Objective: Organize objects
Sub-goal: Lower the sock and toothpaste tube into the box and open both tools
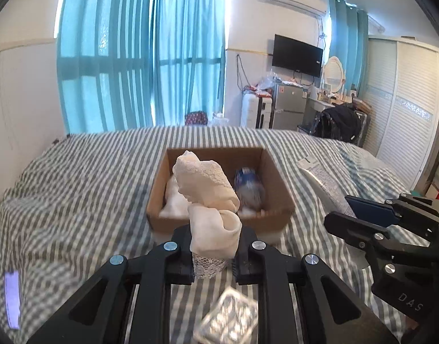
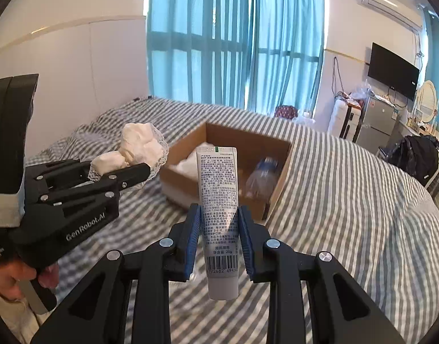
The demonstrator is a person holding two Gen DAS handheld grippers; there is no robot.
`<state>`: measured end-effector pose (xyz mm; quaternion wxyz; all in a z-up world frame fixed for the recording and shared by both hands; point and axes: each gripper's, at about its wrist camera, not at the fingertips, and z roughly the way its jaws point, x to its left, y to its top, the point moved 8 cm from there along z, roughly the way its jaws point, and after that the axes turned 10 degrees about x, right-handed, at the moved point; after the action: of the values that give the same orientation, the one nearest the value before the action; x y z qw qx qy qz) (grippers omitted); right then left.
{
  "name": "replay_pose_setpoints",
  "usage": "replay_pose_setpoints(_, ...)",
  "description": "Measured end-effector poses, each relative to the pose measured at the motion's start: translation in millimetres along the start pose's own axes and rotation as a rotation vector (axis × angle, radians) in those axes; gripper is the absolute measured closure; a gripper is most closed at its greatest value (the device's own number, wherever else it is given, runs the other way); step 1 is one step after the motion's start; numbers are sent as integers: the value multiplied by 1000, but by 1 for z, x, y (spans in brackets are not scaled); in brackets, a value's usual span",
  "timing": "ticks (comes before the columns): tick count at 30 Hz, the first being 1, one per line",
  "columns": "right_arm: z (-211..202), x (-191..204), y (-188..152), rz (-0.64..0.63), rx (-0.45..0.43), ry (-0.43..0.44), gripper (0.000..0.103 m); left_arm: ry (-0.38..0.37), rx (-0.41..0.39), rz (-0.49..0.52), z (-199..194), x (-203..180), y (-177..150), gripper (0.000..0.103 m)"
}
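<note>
So both grippers are up over the bed with the grey-and-white striped cover [image 1: 76, 189], and the open brown cardboard box [image 1: 276, 183] sitting in the middle of it is the easy reference point.

The left gripper [image 1: 212, 253] has its jaws closed tight on a cream-coloured bundle of cloth with lace trim [image 1: 205, 183]. The cloth sticks up out of the jaws, on the near side of the box from the left wrist view, with its top end overlapping the box opening in the picture. From the right wrist view the same bundle hangs left of the box, clear of the bedcover.

The right gripper [image 2: 219, 240] has its blue-padded jaws clamped on a white plastic tube with dense black print and a barcode [image 2: 218, 200]. The tube stands upright between the pads, cap end down, held in the air on the near side of the box.

Inside the box: a clear plastic bottle with a blue label [image 1: 249, 186] lying on its side toward the right wall, and some white soft stuff [image 1: 173, 197] on the left side.

Nearer than the box, under the left gripper, a small clear plastic thing [image 1: 228, 315] lies on the bedcover, too blurry to say more.
</note>
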<state>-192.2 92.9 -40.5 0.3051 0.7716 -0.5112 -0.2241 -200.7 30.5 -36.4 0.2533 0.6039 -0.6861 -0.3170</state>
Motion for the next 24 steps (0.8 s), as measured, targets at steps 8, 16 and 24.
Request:
replay_pose_setpoints(8,45,-32,62,-4,-29,-23,77,1,-19,-7,46,8,49,85)
replay_pose_setpoints(16,102,-56,97,26,-16,-22,77,6,-9,-13,96,15,70,85)
replay_pose_setpoints(24,167,-70,83,62,76,-11,77,33,88,8,148,18,50,85)
